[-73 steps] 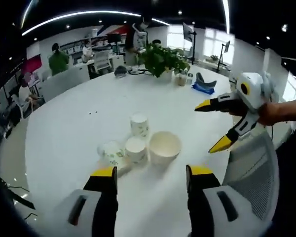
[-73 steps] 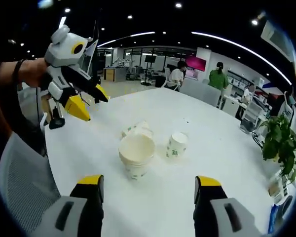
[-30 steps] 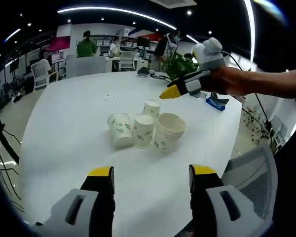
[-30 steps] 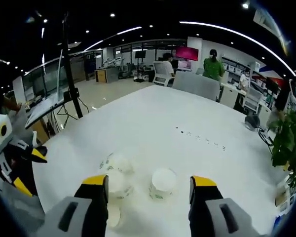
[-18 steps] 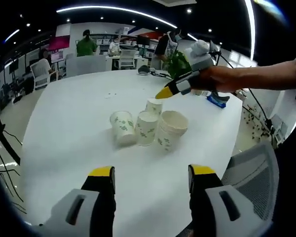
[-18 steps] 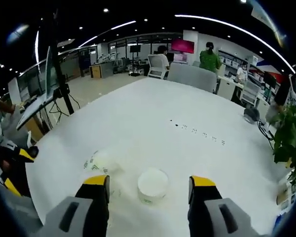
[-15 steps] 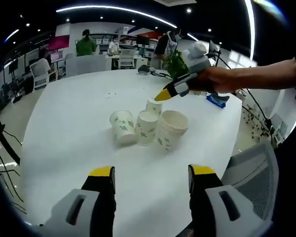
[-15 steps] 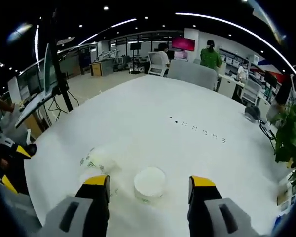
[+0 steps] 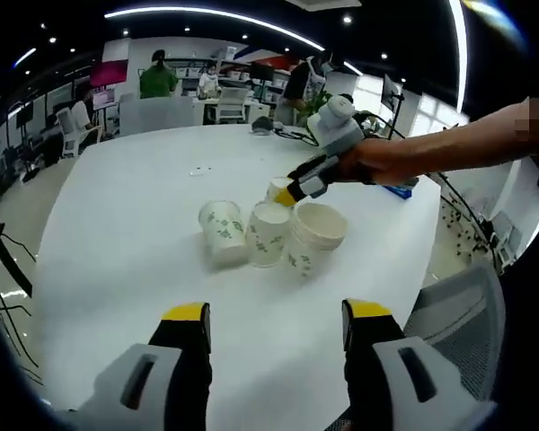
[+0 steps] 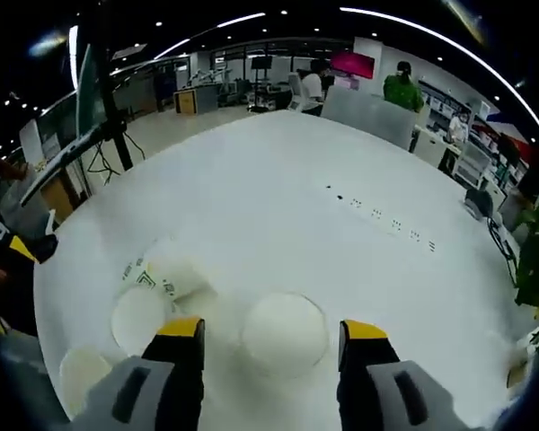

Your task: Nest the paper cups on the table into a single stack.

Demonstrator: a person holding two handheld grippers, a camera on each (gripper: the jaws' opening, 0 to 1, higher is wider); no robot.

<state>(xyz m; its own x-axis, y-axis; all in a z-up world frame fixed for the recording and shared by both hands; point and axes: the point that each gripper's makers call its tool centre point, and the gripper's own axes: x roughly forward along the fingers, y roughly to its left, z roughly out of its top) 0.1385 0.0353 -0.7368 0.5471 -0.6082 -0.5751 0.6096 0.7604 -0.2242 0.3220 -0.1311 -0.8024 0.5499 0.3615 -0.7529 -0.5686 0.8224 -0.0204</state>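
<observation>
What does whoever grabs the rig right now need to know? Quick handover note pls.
Right gripper: open, jaws either side of the farthest single cup, not closed on it yet. In the left gripper view its tips are at that cup.
Left gripper: open, empty, held back from the cups.
Cups: grouped mid-table; a wider nested stack, an upright cup beside it, one tilted cup on the far side of that.
Done: the wider stack appears to hold several cups already.
Left: three single cups to nest; likely next, close on the far one.
</observation>
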